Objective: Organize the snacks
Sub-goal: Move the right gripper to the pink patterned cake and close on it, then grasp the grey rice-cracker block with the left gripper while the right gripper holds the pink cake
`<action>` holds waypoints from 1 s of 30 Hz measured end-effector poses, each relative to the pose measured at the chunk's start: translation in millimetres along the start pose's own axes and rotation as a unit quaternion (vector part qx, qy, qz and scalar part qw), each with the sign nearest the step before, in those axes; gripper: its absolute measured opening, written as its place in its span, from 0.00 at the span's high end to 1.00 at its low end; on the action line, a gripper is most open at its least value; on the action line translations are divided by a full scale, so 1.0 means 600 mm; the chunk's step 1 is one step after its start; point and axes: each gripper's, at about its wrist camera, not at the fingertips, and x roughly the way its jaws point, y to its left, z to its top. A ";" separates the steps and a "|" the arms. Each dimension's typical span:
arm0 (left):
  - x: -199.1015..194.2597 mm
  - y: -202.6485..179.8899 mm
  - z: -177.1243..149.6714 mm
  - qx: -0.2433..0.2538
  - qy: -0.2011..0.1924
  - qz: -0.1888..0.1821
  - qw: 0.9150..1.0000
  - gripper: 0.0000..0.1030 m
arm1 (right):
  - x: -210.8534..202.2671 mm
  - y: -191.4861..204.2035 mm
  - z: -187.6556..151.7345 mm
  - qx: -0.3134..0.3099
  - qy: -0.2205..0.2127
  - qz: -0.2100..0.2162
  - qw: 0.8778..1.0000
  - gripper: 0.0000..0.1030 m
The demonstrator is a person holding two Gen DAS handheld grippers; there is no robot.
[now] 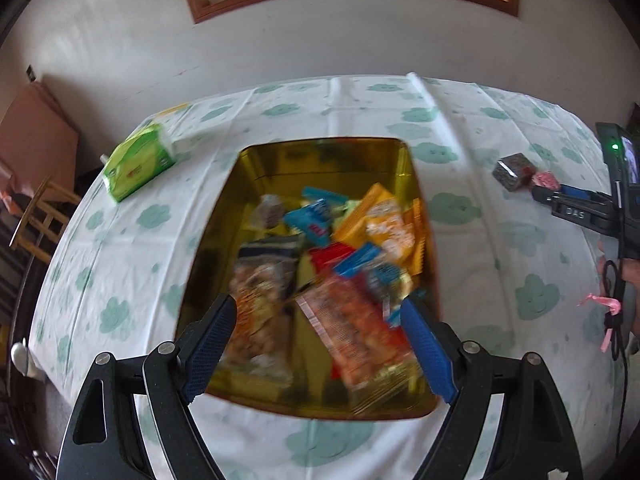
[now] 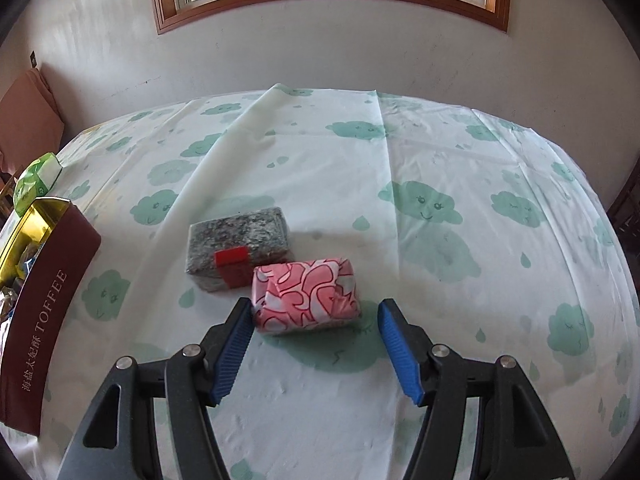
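- The left gripper (image 1: 320, 344) hung with jaws spread wide and empty above the gold-lined rectangular tin (image 1: 280, 156) — its picture blurred — which held a heap of mixed snack packets (image 1: 360, 240).
- The right gripper (image 2: 316, 344) stood released, its left blue pad just beside the pink-and-white patterned wrapped block (image 2: 306, 296) (contact unclear).
- The speckled grey wrapped block with a red label (image 2: 240, 244) lay touching the pink one on the cloud-printed tablecloth (image 2: 440, 272).
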 end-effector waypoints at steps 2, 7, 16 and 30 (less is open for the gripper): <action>0.003 -0.025 0.013 0.009 -0.002 -0.007 1.000 0.21 | 0.001 -0.001 0.002 -0.006 -0.004 0.004 1.000 0.37; 0.014 -0.082 0.034 0.021 0.001 -0.026 0.999 0.21 | 0.004 -0.001 0.002 -0.015 -0.012 0.007 1.000 0.42; 0.035 -0.171 0.073 0.031 0.010 -0.055 0.998 0.21 | -0.018 -0.053 -0.017 0.005 -0.016 -0.012 1.000 0.50; 0.079 -0.262 0.115 0.031 0.024 -0.070 0.997 0.21 | -0.062 -0.244 -0.067 0.090 -0.013 -0.102 0.991 0.50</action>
